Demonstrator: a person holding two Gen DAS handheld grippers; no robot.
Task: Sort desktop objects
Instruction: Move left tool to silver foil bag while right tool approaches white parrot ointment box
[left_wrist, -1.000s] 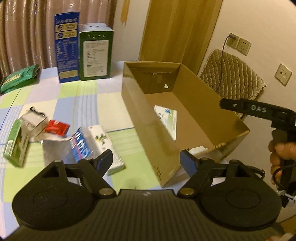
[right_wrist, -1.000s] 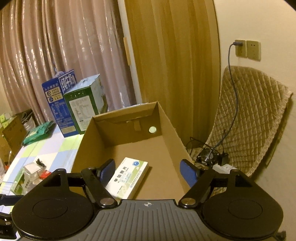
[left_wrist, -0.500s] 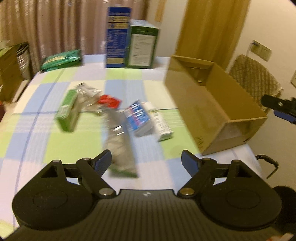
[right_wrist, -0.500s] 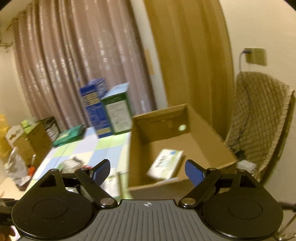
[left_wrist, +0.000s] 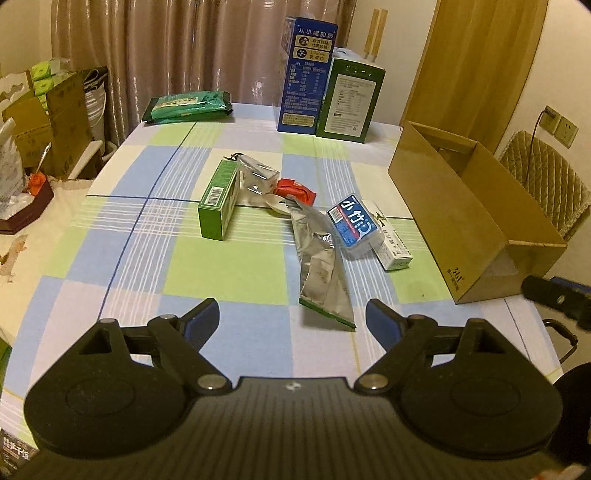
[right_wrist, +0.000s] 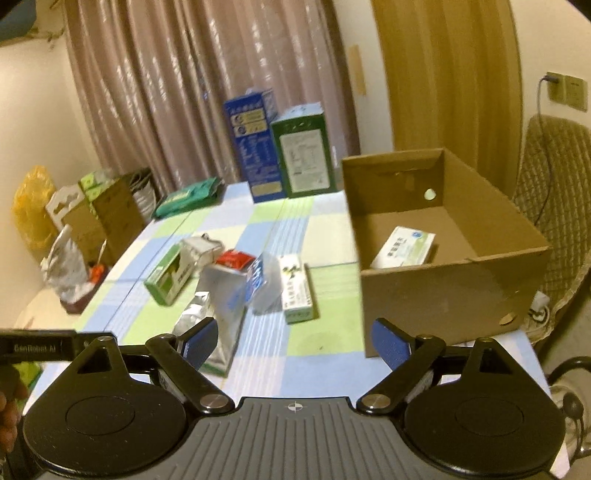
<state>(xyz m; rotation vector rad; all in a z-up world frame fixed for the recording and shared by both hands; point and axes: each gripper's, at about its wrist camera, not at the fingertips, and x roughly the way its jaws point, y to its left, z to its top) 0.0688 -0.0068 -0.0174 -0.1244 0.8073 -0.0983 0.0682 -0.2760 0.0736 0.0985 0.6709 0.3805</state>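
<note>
Loose items lie mid-table: a green box (left_wrist: 218, 199), a crumpled silver packet (left_wrist: 256, 177), a red packet (left_wrist: 295, 190), a long foil pouch (left_wrist: 321, 266), a clear case with a blue label (left_wrist: 354, 225) and a white-green box (left_wrist: 391, 243). The open cardboard box (left_wrist: 461, 221) stands at the table's right edge; the right wrist view shows a white medicine box (right_wrist: 404, 247) inside it. My left gripper (left_wrist: 290, 314) hovers near the front edge, its jaws opening, nothing between them. My right gripper (right_wrist: 293, 332) is open and empty, just left of the cardboard box (right_wrist: 443, 295).
A tall blue carton (left_wrist: 308, 77) and a green carton (left_wrist: 351, 101) stand at the back, with a flat green pack (left_wrist: 186, 105) to their left. A quilted chair (left_wrist: 543, 184) sits behind the box. Cardboard boxes and bags (left_wrist: 55, 110) crowd the left side.
Both views have swung left, away from the cardboard box and onto the loose items. Both grippers have pulled back toward the table's front. The right jaws stand wider than before.
</note>
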